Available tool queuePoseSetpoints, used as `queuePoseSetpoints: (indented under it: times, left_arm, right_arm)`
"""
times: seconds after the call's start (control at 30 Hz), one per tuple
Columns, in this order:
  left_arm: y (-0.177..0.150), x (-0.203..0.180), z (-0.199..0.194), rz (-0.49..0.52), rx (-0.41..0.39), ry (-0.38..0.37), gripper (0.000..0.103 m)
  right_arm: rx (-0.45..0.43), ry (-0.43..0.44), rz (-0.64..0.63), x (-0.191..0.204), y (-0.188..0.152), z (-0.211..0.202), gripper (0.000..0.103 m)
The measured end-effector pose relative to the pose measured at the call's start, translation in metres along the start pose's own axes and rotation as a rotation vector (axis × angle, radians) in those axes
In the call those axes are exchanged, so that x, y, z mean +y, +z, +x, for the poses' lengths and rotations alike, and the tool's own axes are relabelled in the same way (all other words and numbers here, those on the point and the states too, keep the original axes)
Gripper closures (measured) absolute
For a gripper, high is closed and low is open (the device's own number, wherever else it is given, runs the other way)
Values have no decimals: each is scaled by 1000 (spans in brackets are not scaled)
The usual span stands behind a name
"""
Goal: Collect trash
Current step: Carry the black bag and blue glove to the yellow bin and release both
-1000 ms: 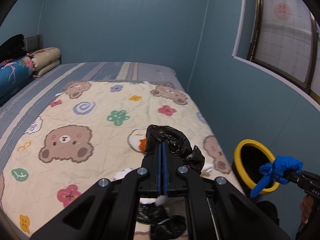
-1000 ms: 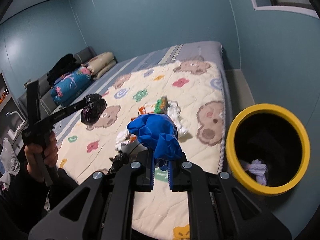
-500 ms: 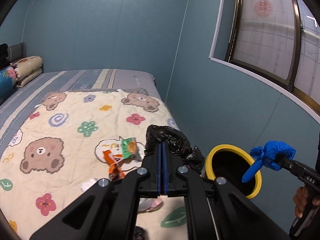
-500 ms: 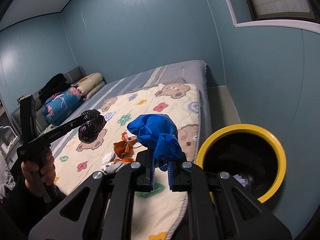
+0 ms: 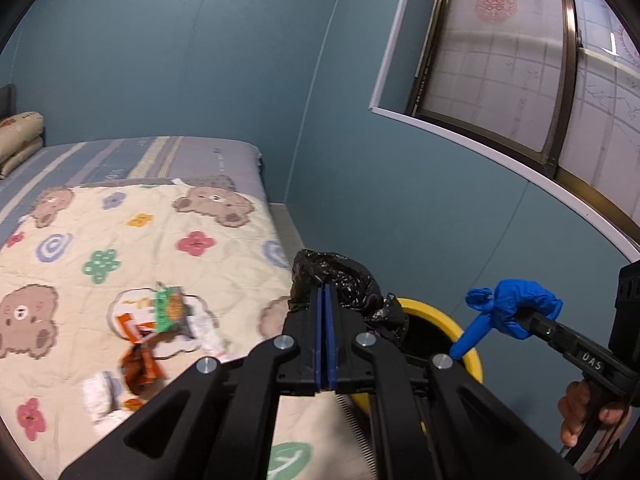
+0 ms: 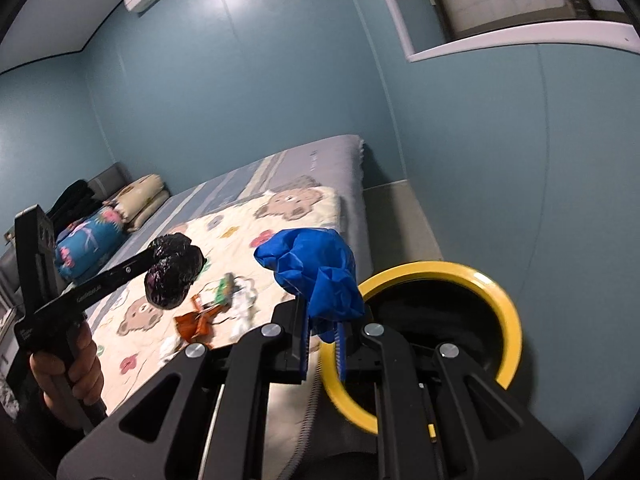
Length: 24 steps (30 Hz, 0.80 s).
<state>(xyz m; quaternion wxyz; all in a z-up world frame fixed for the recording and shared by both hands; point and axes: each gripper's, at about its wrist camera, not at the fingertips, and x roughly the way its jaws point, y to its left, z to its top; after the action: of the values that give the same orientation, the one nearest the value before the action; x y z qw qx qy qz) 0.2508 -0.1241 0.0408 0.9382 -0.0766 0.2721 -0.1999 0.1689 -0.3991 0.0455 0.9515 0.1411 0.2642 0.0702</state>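
Clearly both tools are loaded. The left gripper (image 5: 325, 292) has its blue-padded jaws pressed together on a crumpled black plastic bag (image 5: 340, 280), which bulges up and to the right of the jaw tips; in the right wrist view the same bag hangs as a dark glossy ball at the end of that tool, above the quilt. The right gripper (image 6: 322, 322) is clamped on a bunched bright-blue rubber glove (image 6: 316, 272), one glove finger dangling downward in the left wrist view. White letters reading "DAS" show on the right tool's black shank there; the print on the left tool's shank is too blurred to read.

A round black bin with a yellow rim (image 6: 500, 292) stands on the floor beside the bed's near corner, just below and beyond both held items. More litter lies on the cream quilt printed with bears and flowers (image 5: 120, 232): a green snack wrapper (image 5: 170, 308) with illegible print, an orange foil wrapper (image 5: 140, 364) and white crumpled tissues (image 5: 98, 396), close together near the quilt's edge.

A frosted window (image 5: 500, 52) carries a red round emblem on its pane. A hand (image 6: 68, 364) grips the left tool's handle.
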Motion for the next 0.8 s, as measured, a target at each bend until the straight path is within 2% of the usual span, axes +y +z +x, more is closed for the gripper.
queuePoseSetpoints:
  times: [0.17,0.4,0.7,0.8]
  left_arm:
    - [-3,-28,32,14,26,-43,101]
    - [-18,-54,84,-3,97,-92,101]
    - [-42,-71,152,-5,218,-81,100]
    - [-48,-72,161,-5,240,-91,85]
  right_arm:
    - [-11,-47,32,-25,6,8,93]
    - [44,-109,59,-57,2,43,93]
    - [151,-171,128,-107,-14,100,91]
    - [183,-189,151,-119,-20,111,88]
